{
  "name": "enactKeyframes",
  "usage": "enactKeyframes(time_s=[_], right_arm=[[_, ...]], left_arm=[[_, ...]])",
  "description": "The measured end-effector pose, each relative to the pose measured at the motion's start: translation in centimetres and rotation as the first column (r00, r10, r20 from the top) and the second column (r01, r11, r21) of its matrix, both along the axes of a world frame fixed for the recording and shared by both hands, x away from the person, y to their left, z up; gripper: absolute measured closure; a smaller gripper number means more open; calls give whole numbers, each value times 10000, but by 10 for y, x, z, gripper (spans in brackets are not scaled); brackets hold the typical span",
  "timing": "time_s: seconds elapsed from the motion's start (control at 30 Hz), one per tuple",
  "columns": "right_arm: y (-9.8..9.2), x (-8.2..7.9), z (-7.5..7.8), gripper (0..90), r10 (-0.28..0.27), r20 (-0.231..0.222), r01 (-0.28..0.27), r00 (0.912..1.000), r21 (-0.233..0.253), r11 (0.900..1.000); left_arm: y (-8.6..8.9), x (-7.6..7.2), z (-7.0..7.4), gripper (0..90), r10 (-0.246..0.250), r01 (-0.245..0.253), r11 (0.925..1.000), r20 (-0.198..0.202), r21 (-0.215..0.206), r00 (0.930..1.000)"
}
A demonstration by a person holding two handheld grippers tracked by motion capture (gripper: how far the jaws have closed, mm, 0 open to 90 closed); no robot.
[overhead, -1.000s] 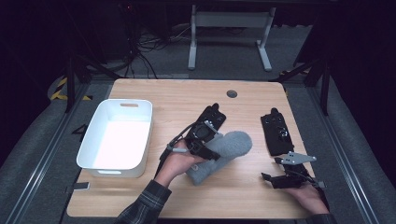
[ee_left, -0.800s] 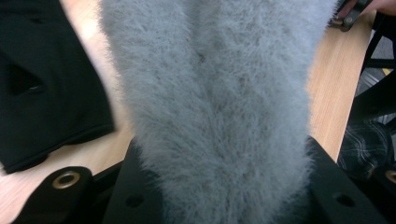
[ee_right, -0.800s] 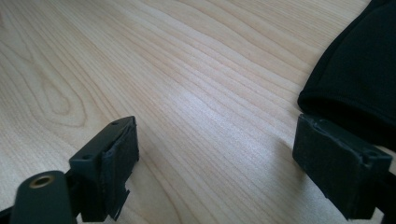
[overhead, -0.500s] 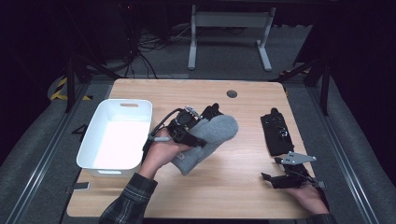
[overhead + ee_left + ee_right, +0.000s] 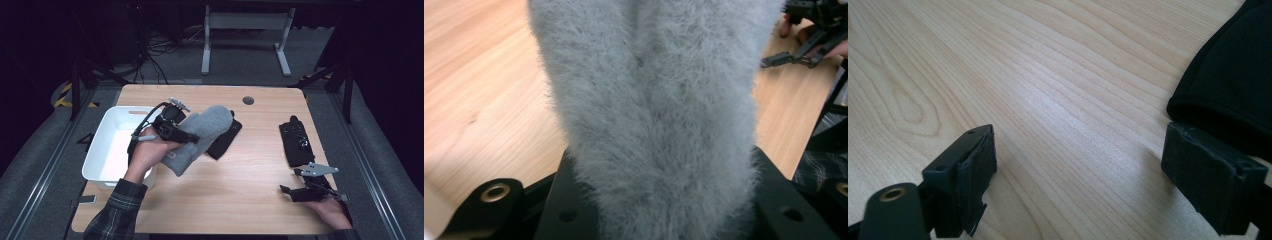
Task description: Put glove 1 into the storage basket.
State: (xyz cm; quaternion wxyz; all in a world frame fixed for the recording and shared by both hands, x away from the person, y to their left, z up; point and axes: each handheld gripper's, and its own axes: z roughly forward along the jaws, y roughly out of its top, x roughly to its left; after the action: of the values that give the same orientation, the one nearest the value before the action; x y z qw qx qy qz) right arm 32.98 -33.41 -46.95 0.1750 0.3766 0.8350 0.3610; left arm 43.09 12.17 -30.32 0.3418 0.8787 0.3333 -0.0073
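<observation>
A: Where's the grey slipper (image 5: 197, 137)?

B: Lifted off the table (image 5: 240, 200), clamped in the left tongs (image 5: 175, 131), just beside the white bin (image 5: 107, 145) and over a black slipper (image 5: 224, 140).

A: And the right tongs (image 5: 295, 190)?

B: Spread wide, holding nothing, low at the table's near right by another black slipper (image 5: 296, 142).
</observation>
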Motion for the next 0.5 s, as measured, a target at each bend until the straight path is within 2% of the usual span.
enactKeyframes(time_s=[0.27,0.5], right_arm=[[0,0,0,148,4,3,-4,10000,-3,10000],[0,0,0,148,6,7,-6,10000,-4,10000]], left_arm=[[37,4,3,664,790,-790,9968,42,79,9969],[71,7,-1,664,1604,-1604,9870,-83,-8,9870]])
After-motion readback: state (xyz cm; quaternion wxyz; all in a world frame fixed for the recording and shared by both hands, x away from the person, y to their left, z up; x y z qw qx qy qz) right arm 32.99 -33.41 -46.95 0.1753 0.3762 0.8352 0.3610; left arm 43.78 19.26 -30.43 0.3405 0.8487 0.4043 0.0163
